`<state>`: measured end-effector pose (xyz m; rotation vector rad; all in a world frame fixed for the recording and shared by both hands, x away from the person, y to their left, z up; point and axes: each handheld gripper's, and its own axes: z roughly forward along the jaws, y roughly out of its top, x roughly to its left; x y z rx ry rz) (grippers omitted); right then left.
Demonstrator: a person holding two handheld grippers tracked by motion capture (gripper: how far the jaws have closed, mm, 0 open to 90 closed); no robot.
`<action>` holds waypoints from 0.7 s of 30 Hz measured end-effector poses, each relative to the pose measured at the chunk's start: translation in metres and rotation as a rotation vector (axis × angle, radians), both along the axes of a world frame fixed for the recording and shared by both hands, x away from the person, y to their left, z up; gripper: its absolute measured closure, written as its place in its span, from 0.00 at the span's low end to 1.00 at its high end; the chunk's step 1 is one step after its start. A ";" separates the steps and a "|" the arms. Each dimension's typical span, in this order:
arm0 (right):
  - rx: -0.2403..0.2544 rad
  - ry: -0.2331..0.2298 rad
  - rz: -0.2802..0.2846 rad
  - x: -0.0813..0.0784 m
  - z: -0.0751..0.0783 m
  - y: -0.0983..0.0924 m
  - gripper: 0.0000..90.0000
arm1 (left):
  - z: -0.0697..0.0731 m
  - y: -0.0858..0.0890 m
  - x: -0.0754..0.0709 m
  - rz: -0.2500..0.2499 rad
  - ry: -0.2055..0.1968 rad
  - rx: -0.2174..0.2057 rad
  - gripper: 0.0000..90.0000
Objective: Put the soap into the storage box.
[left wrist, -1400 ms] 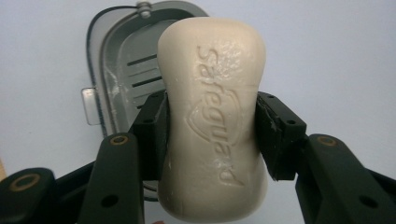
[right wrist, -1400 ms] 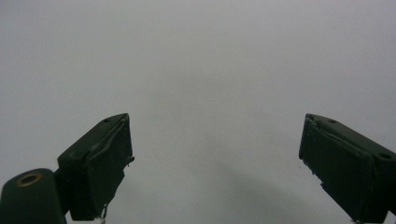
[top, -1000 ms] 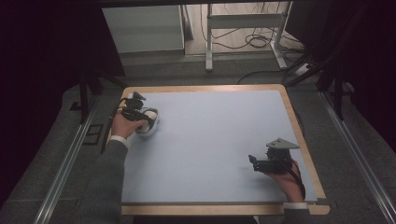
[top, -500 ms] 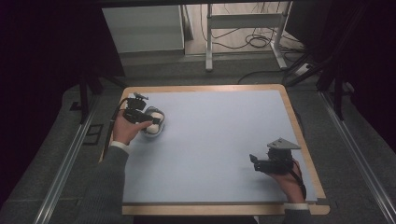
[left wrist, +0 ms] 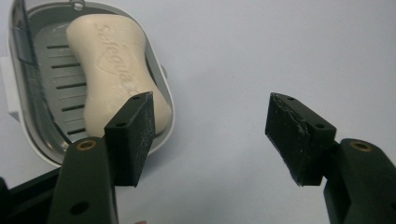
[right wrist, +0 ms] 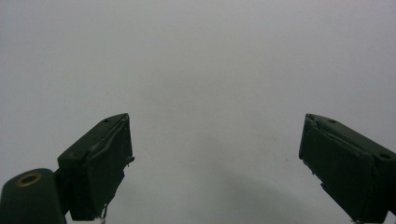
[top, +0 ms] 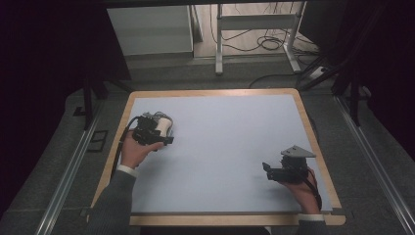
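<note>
Soap [left wrist: 114, 74] lay lengthwise in its white dish [left wrist: 161, 100] near the desk's [top: 230, 161] left edge, off to one side of the left gripper [left wrist: 210, 133], whose jaws had just spread and stood empty. Far off, the right gripper [top: 286, 172] gaped too, by the right edge.

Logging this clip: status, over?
Left hand-held gripper open, just released. Right hand-held gripper open, holding nothing. Soap bar lying in its dish. Nothing in the way.

The person is wearing a grey jacket sleeve with white cuffs showing, gripping a black left tool [top: 164, 131] with brass-ringed screw holes and a black right tool [top: 265, 169] bearing a grey three-cornered plate.
</note>
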<state>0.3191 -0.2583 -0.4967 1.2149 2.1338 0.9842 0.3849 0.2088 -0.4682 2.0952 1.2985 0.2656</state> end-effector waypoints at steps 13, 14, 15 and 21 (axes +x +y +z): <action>-0.003 0.003 -0.007 0.000 0.000 -0.002 0.11 | -0.028 0.003 -0.049 -0.063 -0.008 -0.048 0.34; -0.004 0.003 -0.006 0.000 0.000 -0.001 0.11 | -0.030 0.003 -0.053 -0.064 -0.006 -0.057 0.34; -0.004 0.003 -0.007 0.000 0.000 -0.001 0.11 | -0.033 0.003 -0.056 -0.064 -0.006 -0.061 0.34; -0.008 0.000 -0.009 -0.001 0.001 -0.003 0.11 | -0.044 0.003 -0.064 -0.069 0.002 -0.059 0.33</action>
